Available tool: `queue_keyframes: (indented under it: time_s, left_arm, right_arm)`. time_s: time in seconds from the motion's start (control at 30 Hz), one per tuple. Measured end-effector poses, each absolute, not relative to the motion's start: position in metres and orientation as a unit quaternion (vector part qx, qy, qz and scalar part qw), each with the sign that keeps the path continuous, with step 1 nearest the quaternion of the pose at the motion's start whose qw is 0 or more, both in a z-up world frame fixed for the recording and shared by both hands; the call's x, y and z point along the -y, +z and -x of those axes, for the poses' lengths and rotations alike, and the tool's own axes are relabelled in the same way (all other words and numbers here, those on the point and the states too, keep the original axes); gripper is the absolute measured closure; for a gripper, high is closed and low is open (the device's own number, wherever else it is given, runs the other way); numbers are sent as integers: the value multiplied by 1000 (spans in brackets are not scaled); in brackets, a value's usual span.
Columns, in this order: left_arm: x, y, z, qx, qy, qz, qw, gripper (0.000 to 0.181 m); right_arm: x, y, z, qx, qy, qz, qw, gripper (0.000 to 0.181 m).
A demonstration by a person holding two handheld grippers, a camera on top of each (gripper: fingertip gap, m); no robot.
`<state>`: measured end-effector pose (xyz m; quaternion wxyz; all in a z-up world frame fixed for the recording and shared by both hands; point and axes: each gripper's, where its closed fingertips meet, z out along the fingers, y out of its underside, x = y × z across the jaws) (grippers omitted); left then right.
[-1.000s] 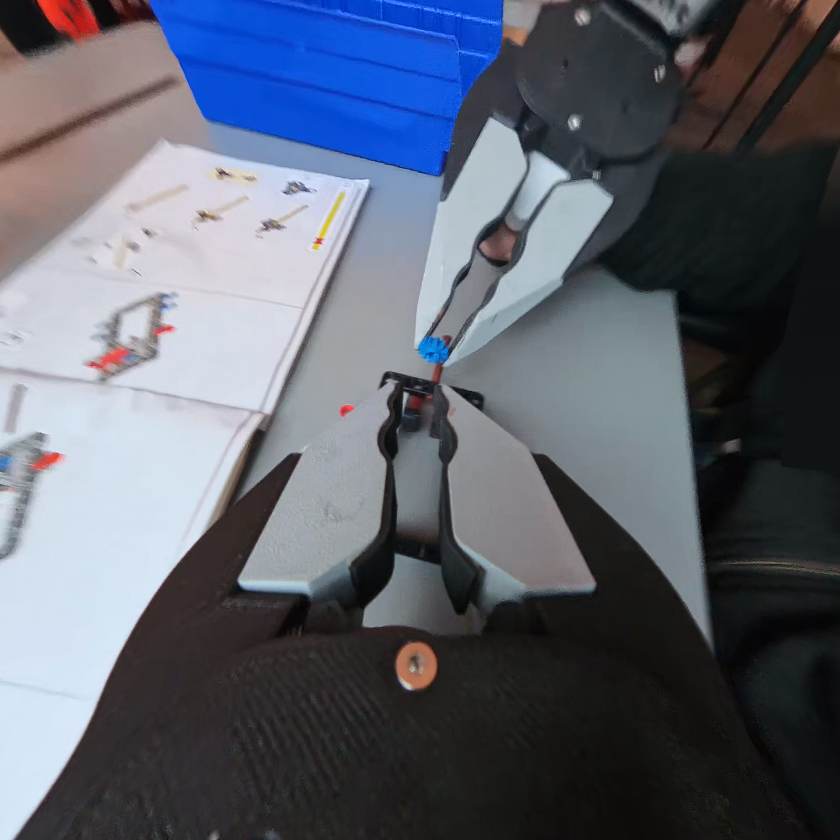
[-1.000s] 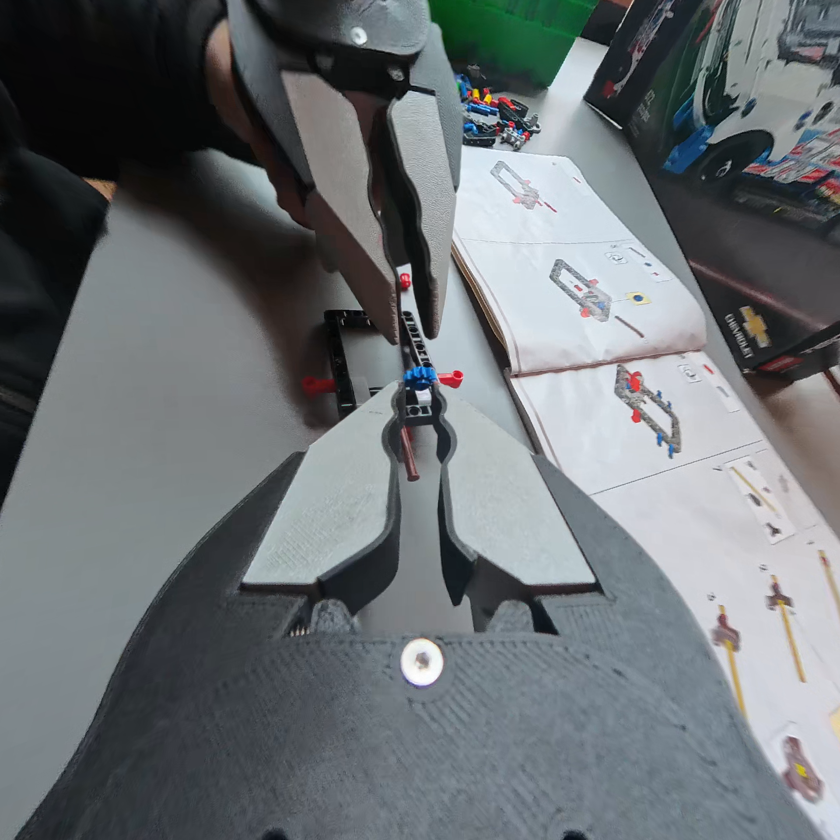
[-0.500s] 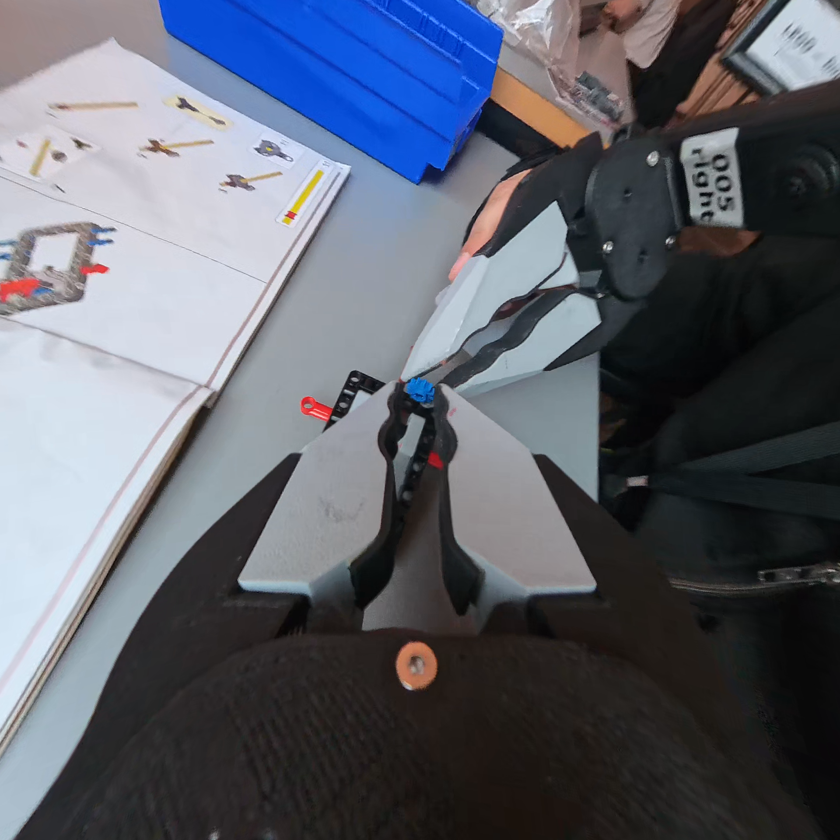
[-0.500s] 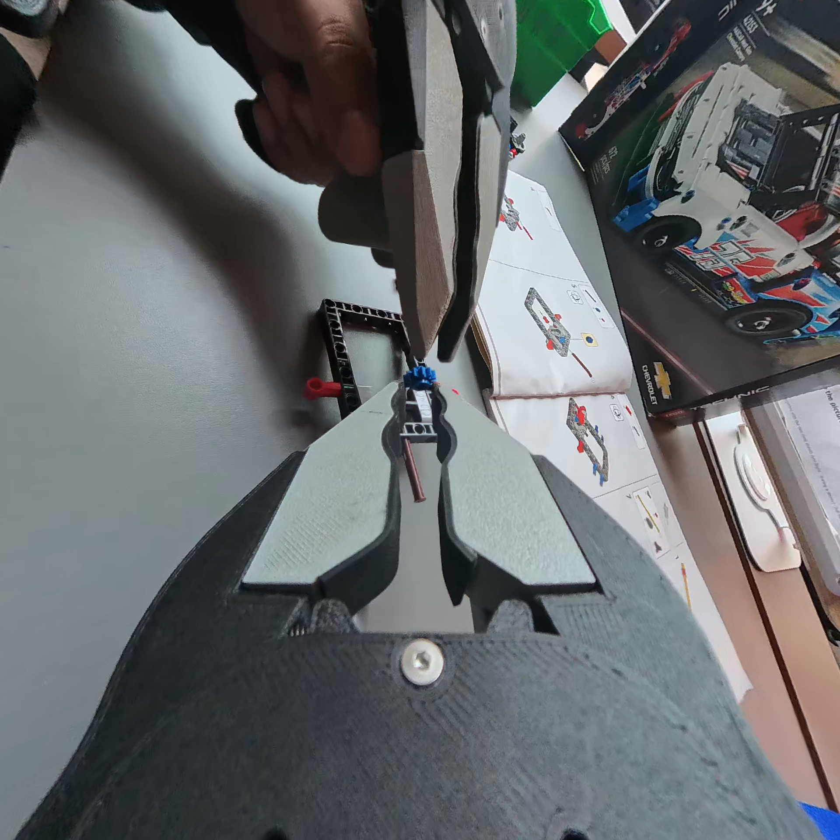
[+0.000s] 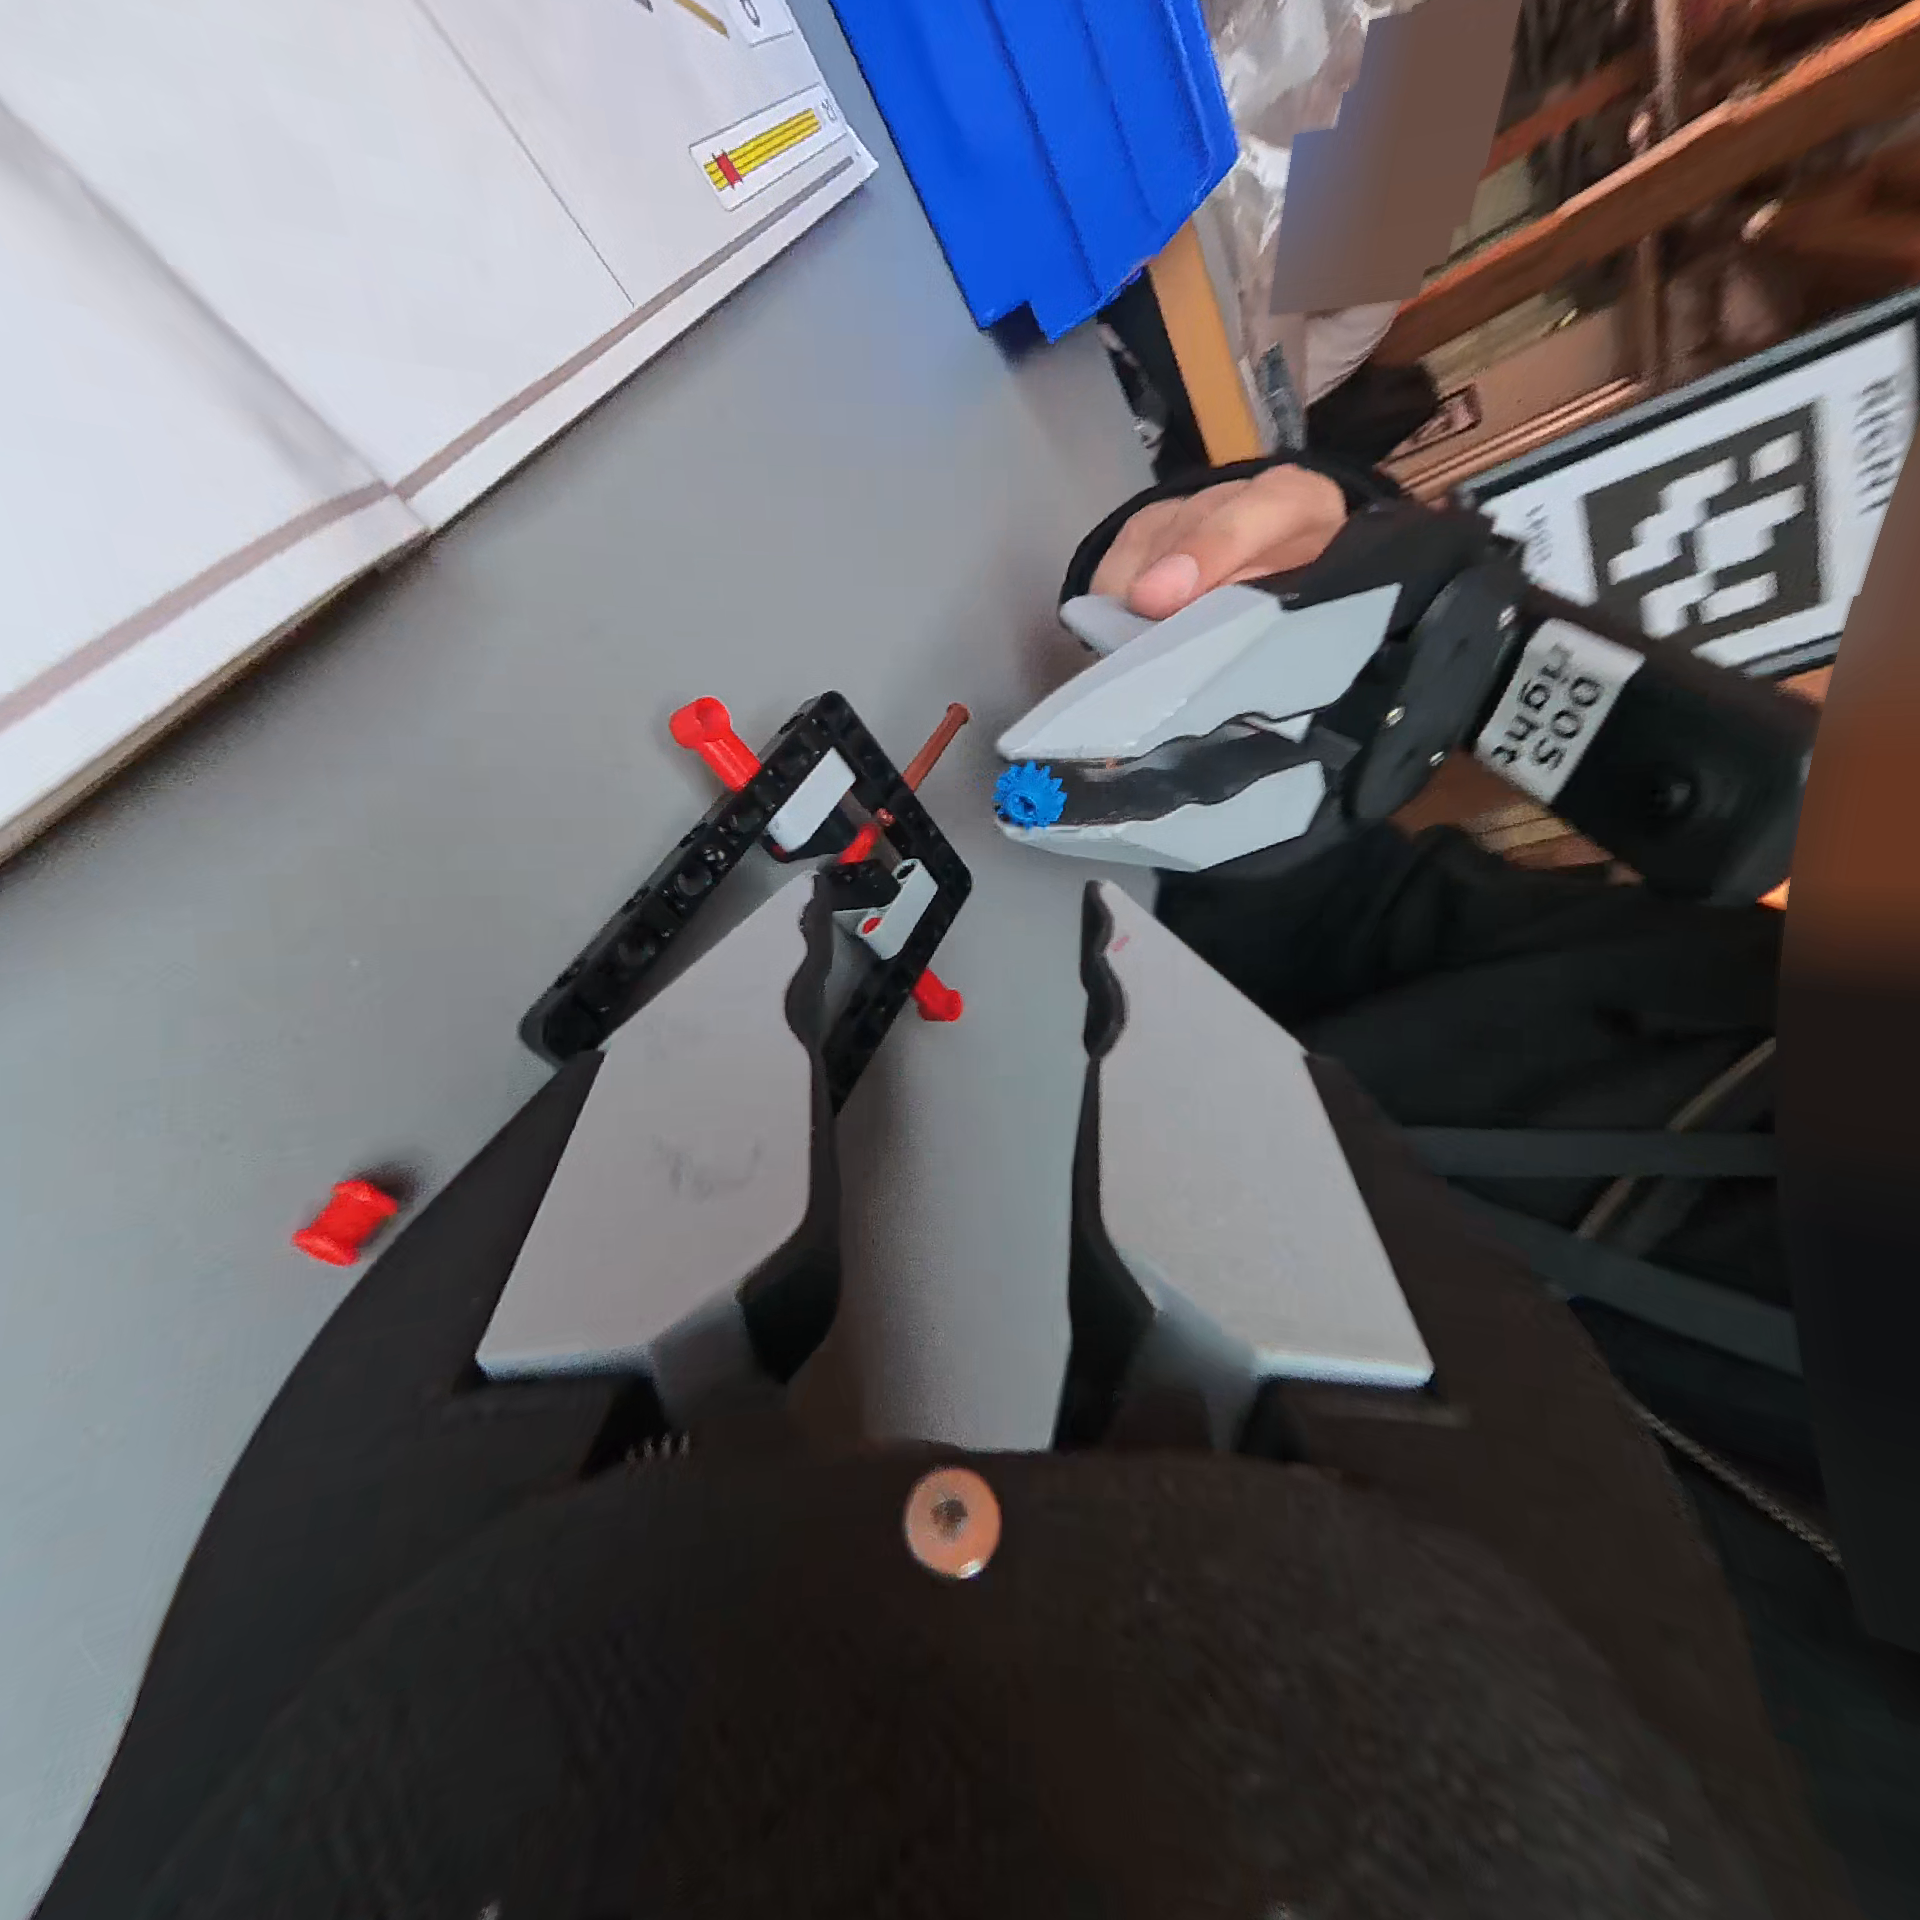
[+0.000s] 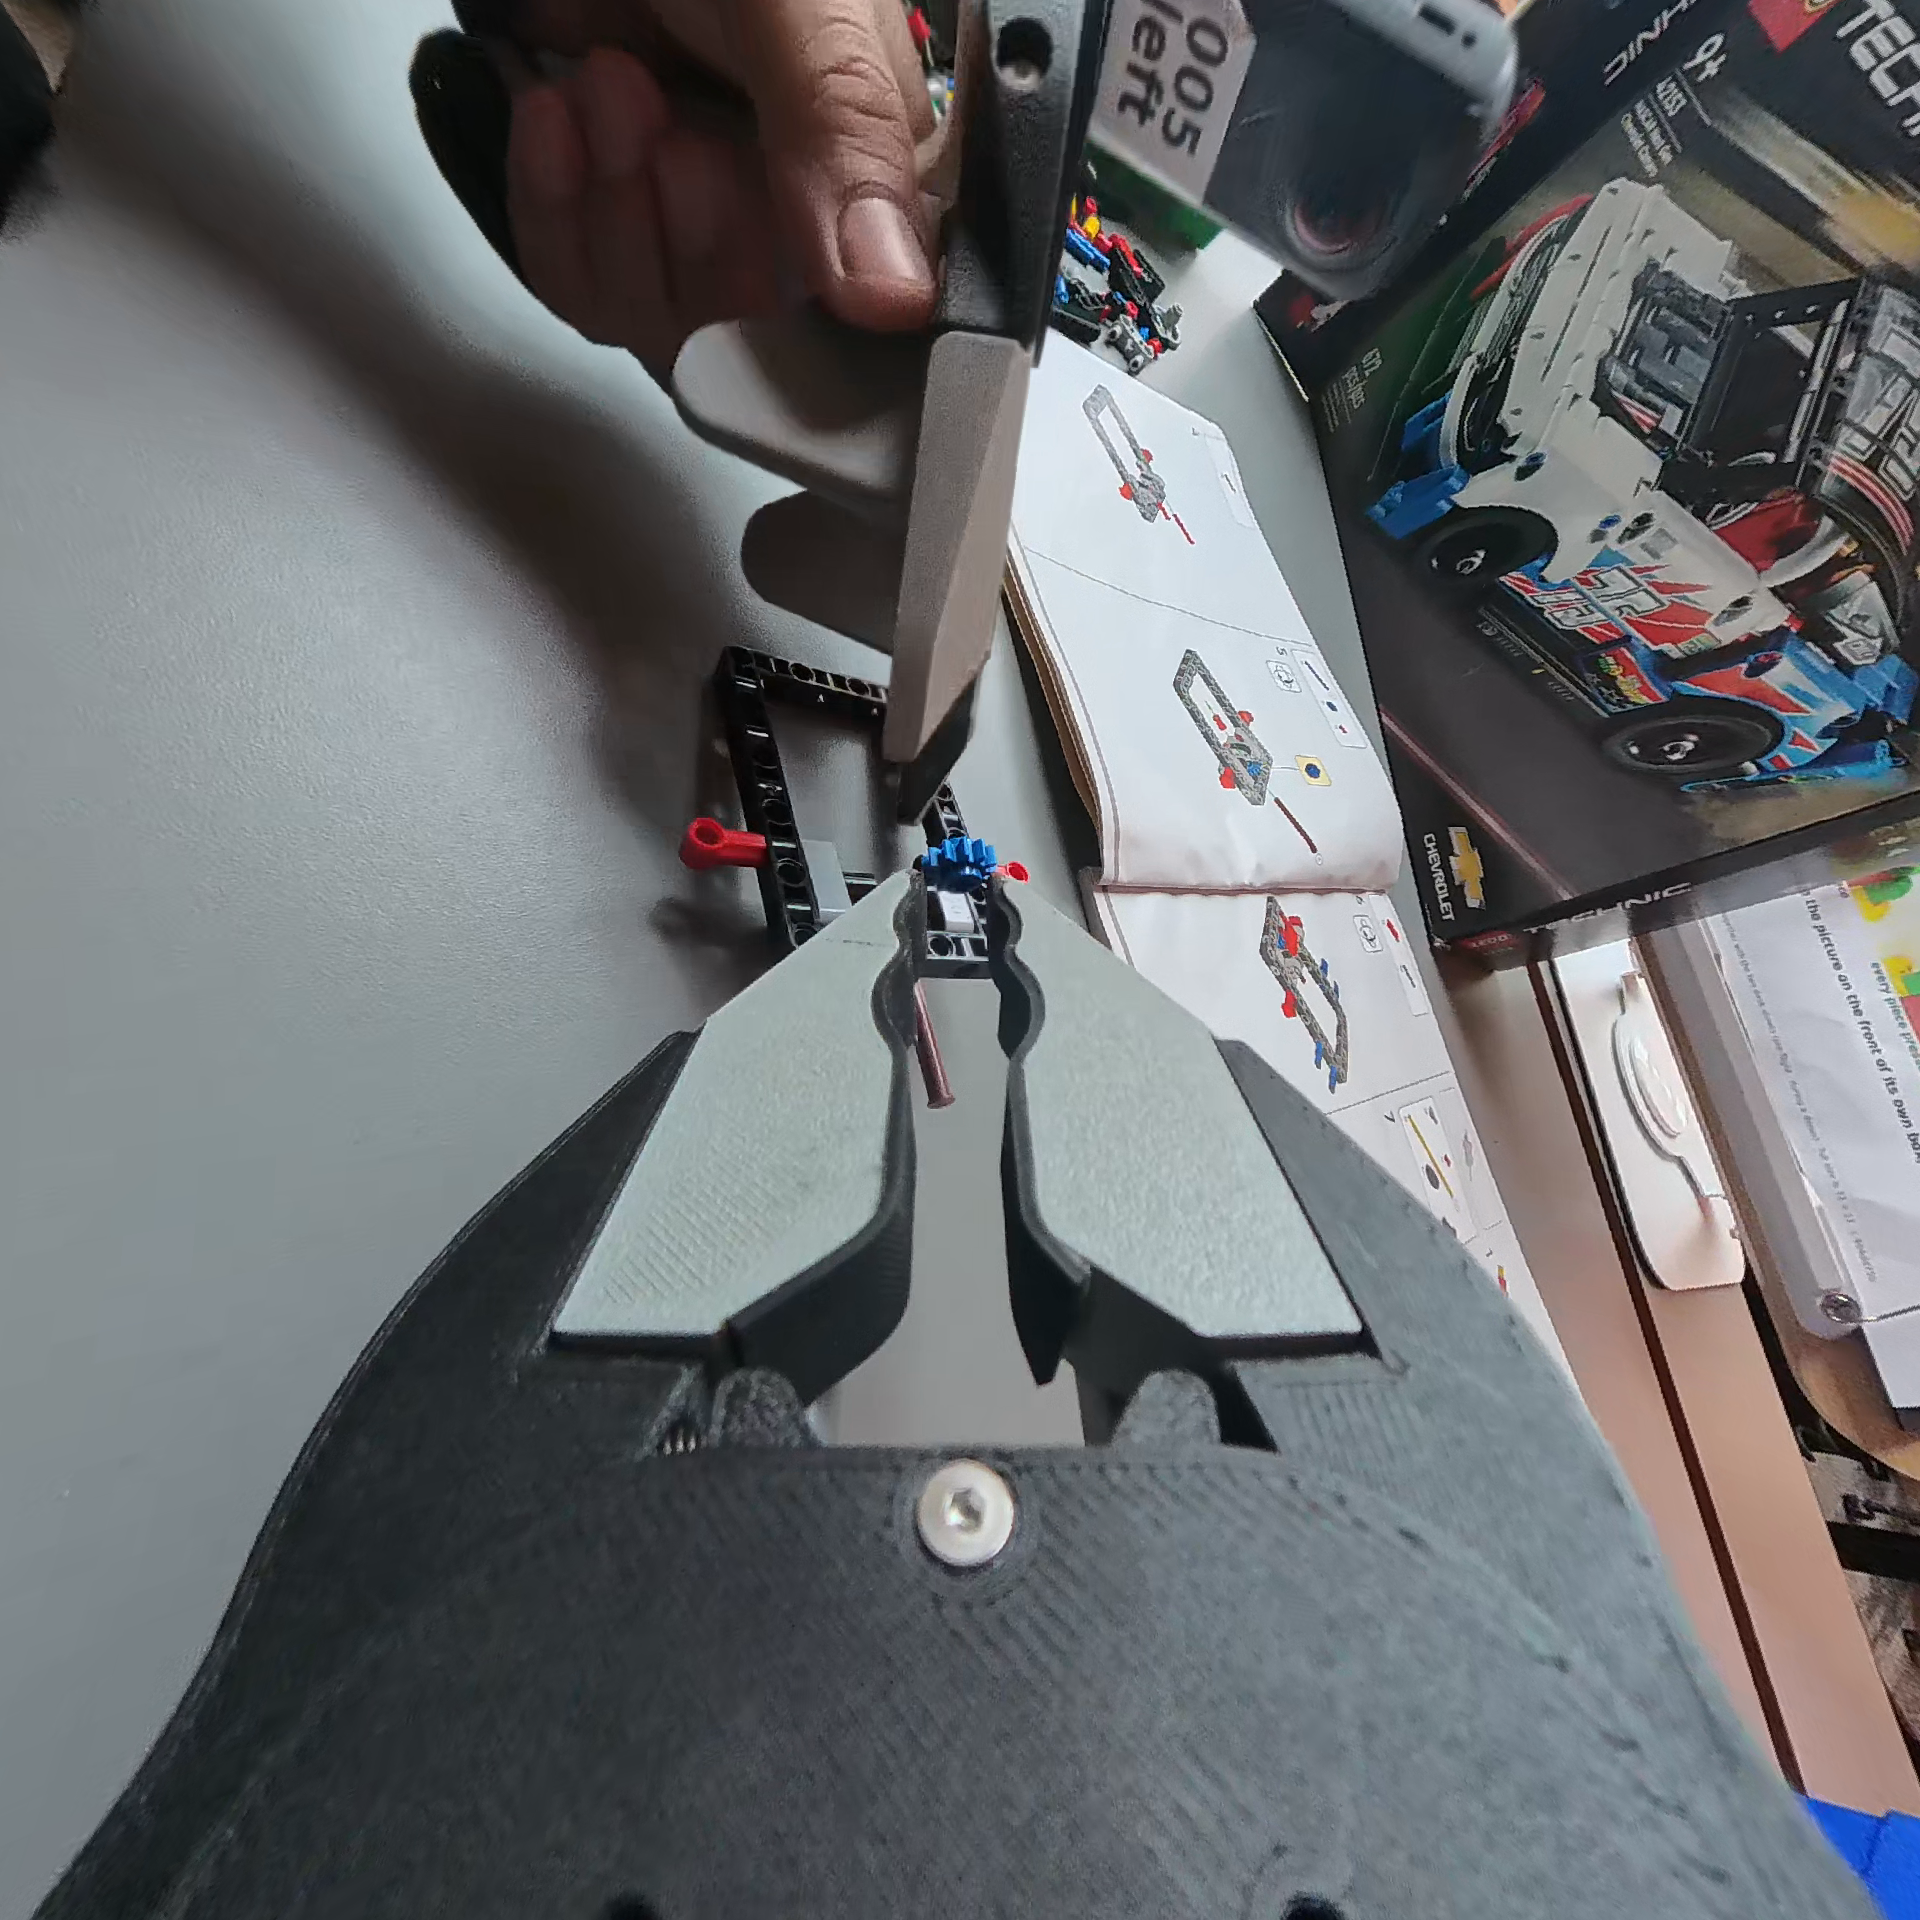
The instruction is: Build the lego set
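- Holding blue gear (image 5: 1027, 795) pinched in right gripper (image 5: 1013, 805), just beside brown axle (image 5: 928, 755).
- Left gripper (image 5: 945, 920) spread wide, empty, over black frame (image 5: 665, 899) lying mid-table (image 5: 260, 935).
- Early stage, judged: gear unmounted; loose red bush (image 5: 345, 1222) unused.
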<state>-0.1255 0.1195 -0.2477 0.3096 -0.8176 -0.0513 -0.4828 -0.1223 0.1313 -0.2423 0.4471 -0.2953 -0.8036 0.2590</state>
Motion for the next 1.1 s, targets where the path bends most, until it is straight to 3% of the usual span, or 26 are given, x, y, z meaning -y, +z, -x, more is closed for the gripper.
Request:
queue_keyframes:
  time_s: [0.3, 0.63, 0.8, 0.93, 1.1]
  left_arm:
    - [-123, -251, 115, 110, -539, 791, 267, 119]
    - [-129, -251, 114, 115, -536, 789, 277, 134]
    - [-128, -252, 116, 105, -523, 798, 280, 134]
    - [-123, -255, 122, 15, -424, 843, 330, 144]
    - [-125, -239, 121, -227, -191, 845, 445, 158]
  right_arm:
    - [-156, -224, 115, 766, 298, 341, 456, 173]
    - [-149, -235, 113, 785, 294, 333, 433, 173]
    - [-145, -239, 113, 791, 295, 333, 421, 173]
    - [-142, -240, 112, 792, 310, 335, 406, 173]
    - [-136, -241, 110, 787, 357, 355, 357, 174]
